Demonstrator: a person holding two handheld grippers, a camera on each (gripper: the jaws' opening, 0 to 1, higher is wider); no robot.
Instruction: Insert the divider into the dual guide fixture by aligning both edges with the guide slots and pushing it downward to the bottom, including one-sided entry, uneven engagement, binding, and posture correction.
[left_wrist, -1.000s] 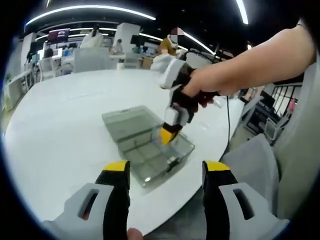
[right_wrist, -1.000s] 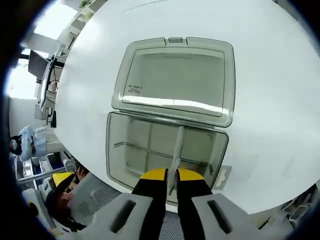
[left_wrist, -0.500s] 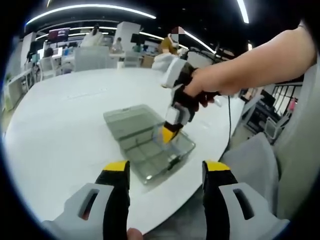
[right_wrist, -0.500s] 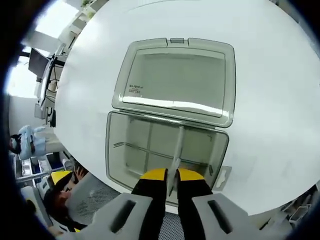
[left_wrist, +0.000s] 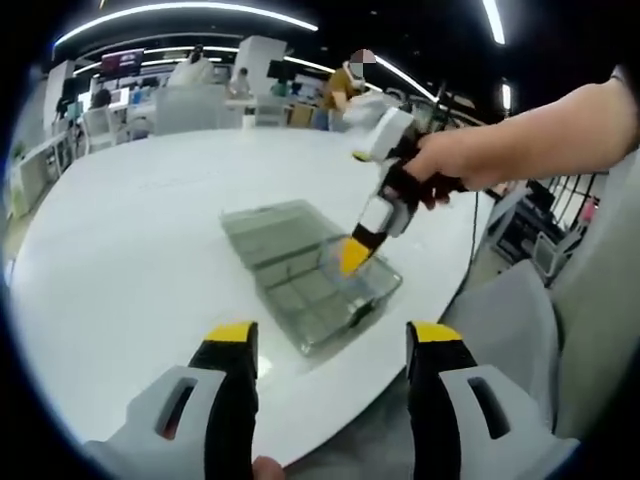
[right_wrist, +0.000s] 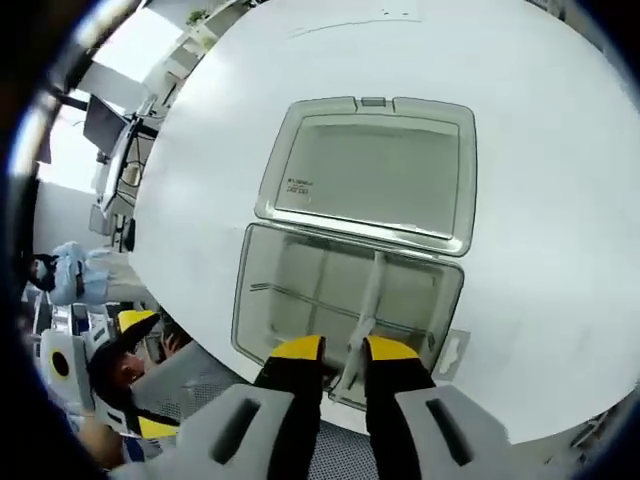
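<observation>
Translucent grey plastic box (right_wrist: 350, 300) with its hinged lid laid flat sits near the round white table's (right_wrist: 540, 150) edge. Inside it stands the thin clear divider strip (right_wrist: 366, 305), running up from between the right gripper's (right_wrist: 343, 352) parted yellow-tipped jaws. Left gripper (left_wrist: 327, 345) hangs spread wide, well short of the box.

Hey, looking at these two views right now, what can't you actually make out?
- Right gripper view: whether the divider is fully seated; its near end is hidden between the right hand-held gripper tips.
- Right gripper view: lid label text, too small.
- Left gripper view: the box guide slots, too small and blurred.
</observation>
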